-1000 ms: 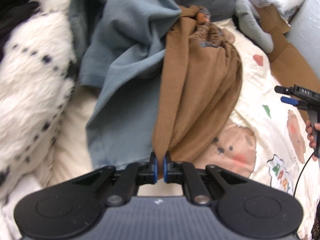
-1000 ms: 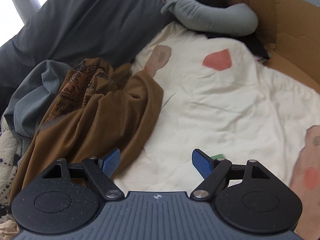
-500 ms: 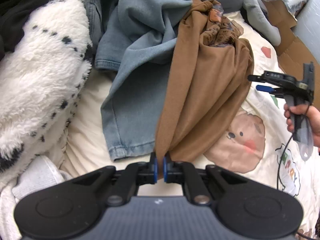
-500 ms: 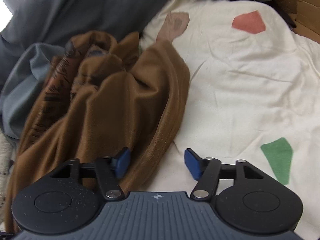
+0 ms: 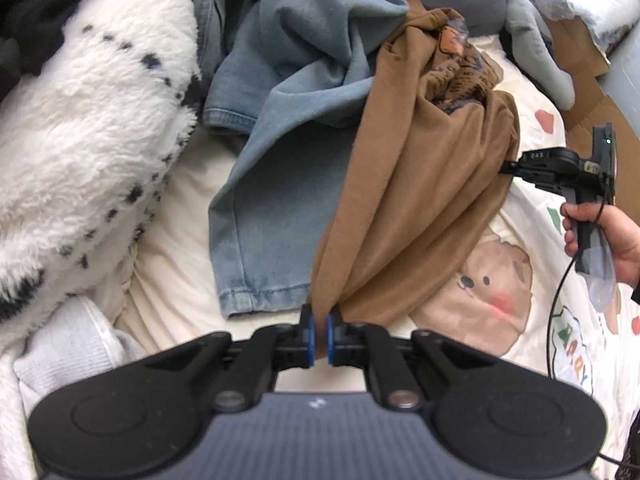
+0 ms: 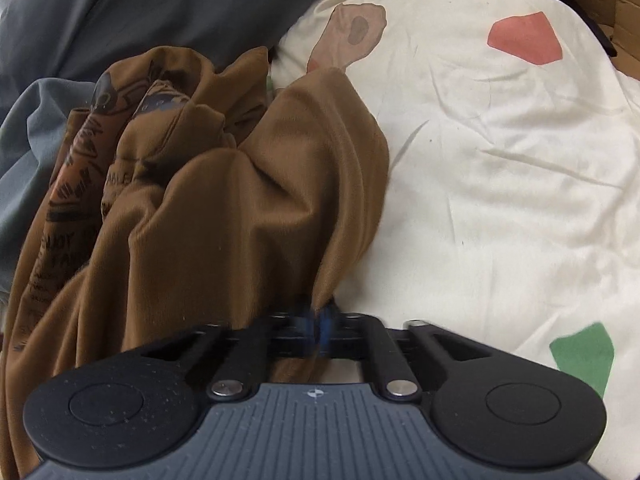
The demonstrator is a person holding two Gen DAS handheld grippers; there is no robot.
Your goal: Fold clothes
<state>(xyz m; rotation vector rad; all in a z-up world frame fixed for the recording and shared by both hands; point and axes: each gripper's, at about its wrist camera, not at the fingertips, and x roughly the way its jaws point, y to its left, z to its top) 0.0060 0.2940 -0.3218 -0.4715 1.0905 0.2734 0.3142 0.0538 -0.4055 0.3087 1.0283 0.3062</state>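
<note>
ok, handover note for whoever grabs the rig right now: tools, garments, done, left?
Left tool: shut on an edge of the brown shirt.
Right tool: shut on another edge of the same shirt, at its side toward the open cream bedsheet.
Shirt is bunched, print side crumpled, partly lying on the blue jeans in the clothes pile.
Done: both grips on.
Left: lift it clear of the pile, spread it flat on the sheet, then fold. No fold made yet.

Right claw (image 6: 320,326) pads motion-blurred under brown garment (image 6: 240,208)
</note>
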